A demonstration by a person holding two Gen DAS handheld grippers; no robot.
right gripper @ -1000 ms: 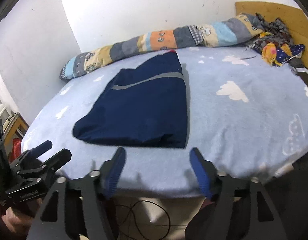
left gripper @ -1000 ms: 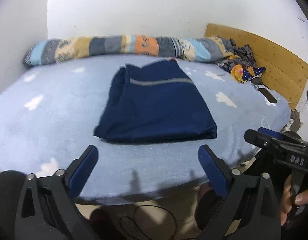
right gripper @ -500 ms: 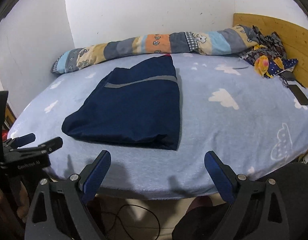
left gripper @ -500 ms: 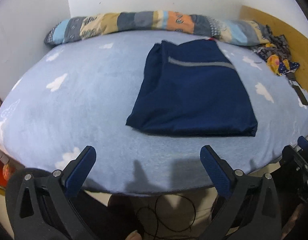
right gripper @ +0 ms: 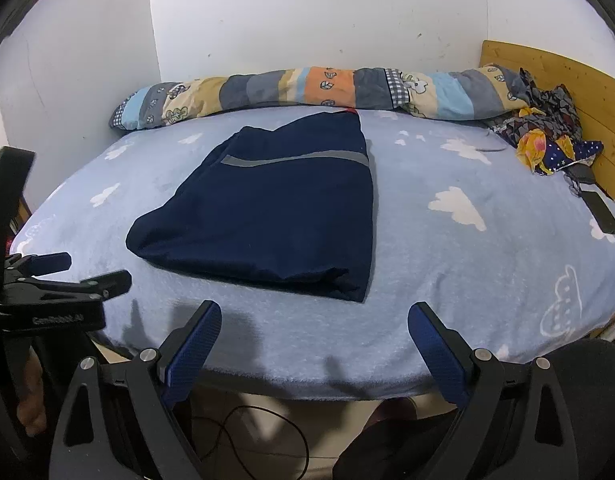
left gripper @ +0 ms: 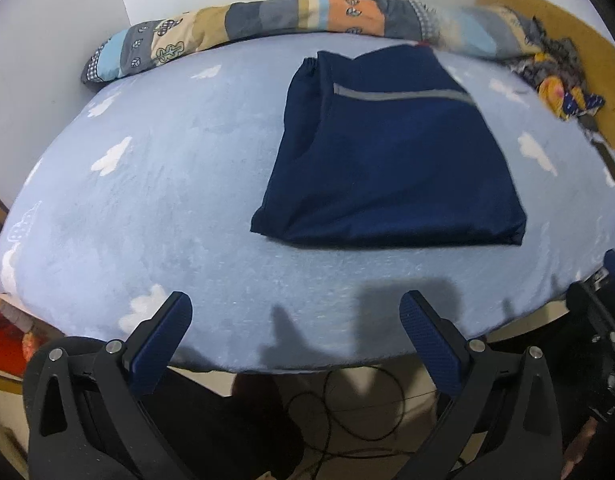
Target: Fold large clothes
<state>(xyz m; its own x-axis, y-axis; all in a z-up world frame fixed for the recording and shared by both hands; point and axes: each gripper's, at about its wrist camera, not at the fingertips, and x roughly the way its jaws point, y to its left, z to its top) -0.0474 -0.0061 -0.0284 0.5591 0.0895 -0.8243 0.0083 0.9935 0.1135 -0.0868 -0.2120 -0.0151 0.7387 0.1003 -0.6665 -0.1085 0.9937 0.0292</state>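
A dark blue garment (left gripper: 387, 152) (right gripper: 275, 212) with a grey stripe lies folded into a rectangle on the light blue cloud-print bed (left gripper: 147, 220) (right gripper: 447, 272). My left gripper (left gripper: 295, 312) hangs open over the near bed edge, short of the garment, with nothing between its blue pads. My right gripper (right gripper: 315, 320) is open too, just in front of the garment's near right corner, holding nothing. The left gripper (right gripper: 67, 272) also shows at the left of the right wrist view.
A rolled patchwork quilt (left gripper: 267, 24) (right gripper: 327, 88) lies along the far wall. Crumpled colourful cloth (right gripper: 547, 140) and a dark phone (right gripper: 605, 216) sit by the wooden headboard (right gripper: 567, 76) at right. A cable (right gripper: 243, 440) lies on the floor below the bed edge.
Both views tipped down towards the bed edge. The right gripper's jaws spread wider a second ago and have stayed wide since. The garment has not moved.
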